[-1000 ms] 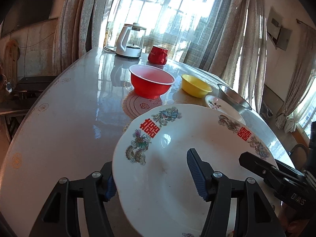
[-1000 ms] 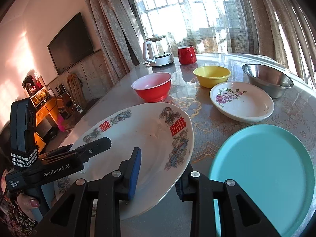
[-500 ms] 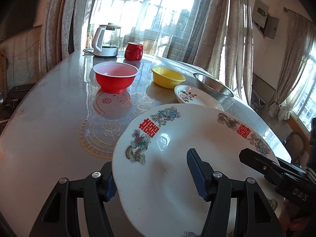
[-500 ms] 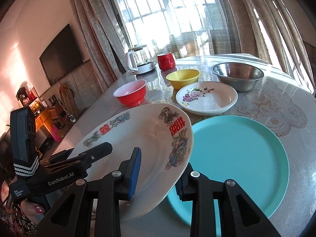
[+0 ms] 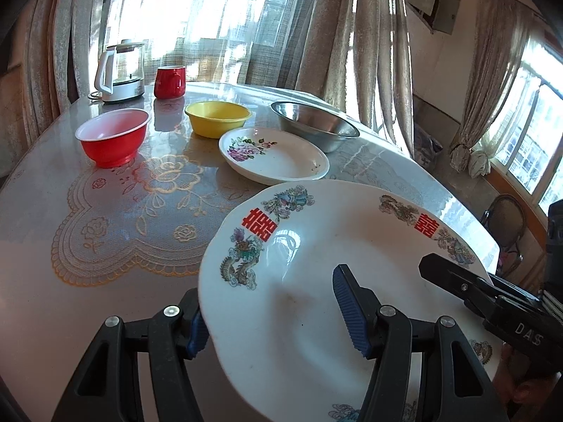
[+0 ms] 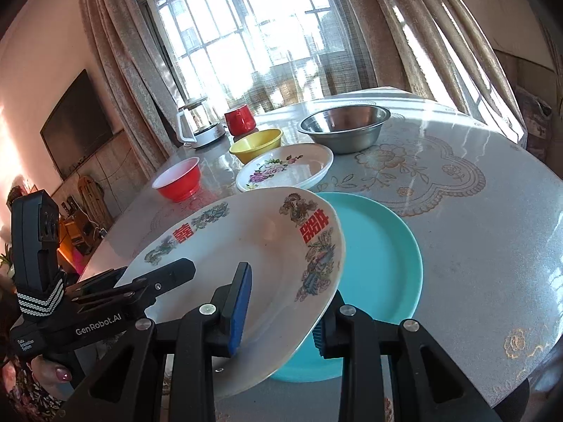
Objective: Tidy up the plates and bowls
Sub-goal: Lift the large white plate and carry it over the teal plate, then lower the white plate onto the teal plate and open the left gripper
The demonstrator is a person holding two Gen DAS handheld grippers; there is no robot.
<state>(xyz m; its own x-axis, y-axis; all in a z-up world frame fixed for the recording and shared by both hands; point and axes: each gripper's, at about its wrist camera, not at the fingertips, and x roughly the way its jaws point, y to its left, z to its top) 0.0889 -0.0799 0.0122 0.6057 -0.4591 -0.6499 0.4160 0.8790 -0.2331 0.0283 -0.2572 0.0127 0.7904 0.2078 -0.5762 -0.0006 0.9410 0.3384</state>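
Hiding teal plate (image 6: 383, 246): dragon plate (image 6: 253, 246)

Strong daylight enters through the windows (image 6: 246, 35) ahead of both tongs, overexposing the panes. Glare streaks the glossy table (image 5: 52, 176) beyond the fingertips. Fisheye distortion bends the curtains (image 6: 440, 35); corners vignette black. Focus is sharp.

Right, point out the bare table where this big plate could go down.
Bare patches: the lace mat in front of the red bowl, and the stretch right of the teal plate, below the steel bowl. Crowded: the far side, where the yellow bowl, flowered plate, kettle and mug cluster.
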